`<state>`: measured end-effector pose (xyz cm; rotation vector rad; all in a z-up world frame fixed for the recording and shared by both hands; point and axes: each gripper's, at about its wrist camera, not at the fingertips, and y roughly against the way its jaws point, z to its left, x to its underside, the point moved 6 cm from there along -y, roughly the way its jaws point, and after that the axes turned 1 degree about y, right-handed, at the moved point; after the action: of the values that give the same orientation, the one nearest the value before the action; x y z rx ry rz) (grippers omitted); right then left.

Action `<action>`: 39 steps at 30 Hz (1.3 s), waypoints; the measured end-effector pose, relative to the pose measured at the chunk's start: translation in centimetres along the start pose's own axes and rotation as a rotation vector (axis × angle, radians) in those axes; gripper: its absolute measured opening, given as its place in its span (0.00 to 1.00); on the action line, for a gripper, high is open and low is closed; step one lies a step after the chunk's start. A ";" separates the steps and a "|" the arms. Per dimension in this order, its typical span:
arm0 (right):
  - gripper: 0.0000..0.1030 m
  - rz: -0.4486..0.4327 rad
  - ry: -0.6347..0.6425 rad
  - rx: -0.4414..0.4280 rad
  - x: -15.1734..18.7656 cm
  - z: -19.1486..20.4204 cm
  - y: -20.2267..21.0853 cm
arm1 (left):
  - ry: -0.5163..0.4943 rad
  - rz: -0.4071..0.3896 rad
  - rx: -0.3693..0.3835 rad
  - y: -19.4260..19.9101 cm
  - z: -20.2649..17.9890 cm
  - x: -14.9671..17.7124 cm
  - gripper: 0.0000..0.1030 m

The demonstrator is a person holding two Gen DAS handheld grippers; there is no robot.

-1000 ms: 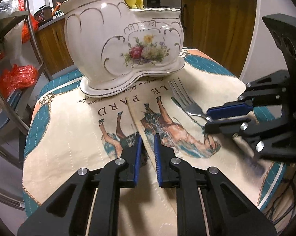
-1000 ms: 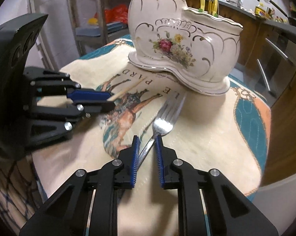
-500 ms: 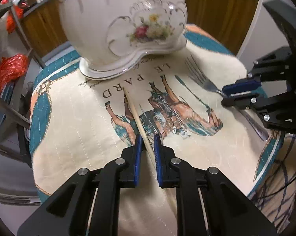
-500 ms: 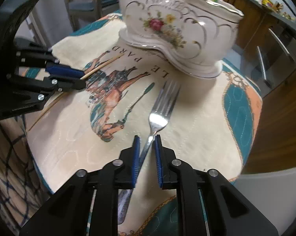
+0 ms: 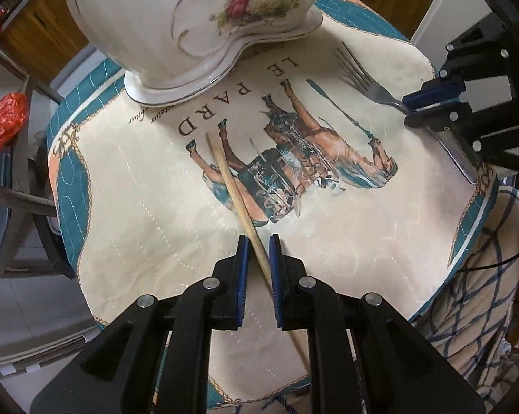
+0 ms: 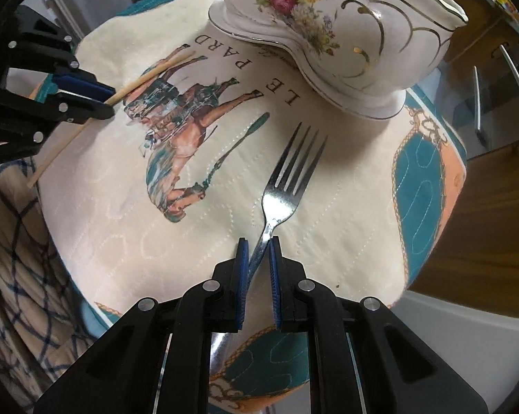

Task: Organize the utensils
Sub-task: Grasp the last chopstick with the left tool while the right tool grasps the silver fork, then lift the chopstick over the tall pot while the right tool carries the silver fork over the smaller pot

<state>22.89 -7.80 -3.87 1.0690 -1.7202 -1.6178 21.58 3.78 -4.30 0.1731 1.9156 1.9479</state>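
Observation:
A wooden chopstick lies on the printed cloth and runs between the fingers of my left gripper, whose jaws stand narrowly apart around it. A steel fork lies on the cloth with its handle between the fingers of my right gripper, jaws narrowly apart beside the neck. The floral ceramic utensil holder stands at the far side; it also shows in the right wrist view. The right gripper shows in the left wrist view, the left gripper in the right wrist view.
The round table is covered by a cream and teal quilted cloth with a horse print. A checked fabric hangs at the near edge. Metal shelving with red bags stands to the left, wooden cabinets to the right.
Both grippers have tilted down and drawn back along their utensils: the left now sits lower on the chopstick, the right at the fork's neck. The holder has slid toward the top of both views.

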 end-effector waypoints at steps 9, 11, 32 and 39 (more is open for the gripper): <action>0.06 -0.108 -0.081 -0.029 1.6 -0.3 0.8 | 0.033 -0.063 -0.020 0.1 0.0 1.1 0.05; 0.06 -0.131 -0.096 -0.040 2.1 -0.5 1.1 | 0.047 -0.088 -0.011 0.4 0.2 1.6 0.04; 0.06 -0.508 -0.220 -0.187 3.0 -1.9 8.6 | 0.173 -0.549 0.048 9.9 0.7 4.1 0.04; 0.06 -0.628 -0.270 -0.208 2.9 -2.9 10.6 | 0.206 -0.734 0.052 14.0 0.8 3.3 0.05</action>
<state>21.83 -12.19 6.56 1.4260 -1.3938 -2.3609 16.10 6.01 8.83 -0.6504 1.7901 1.4495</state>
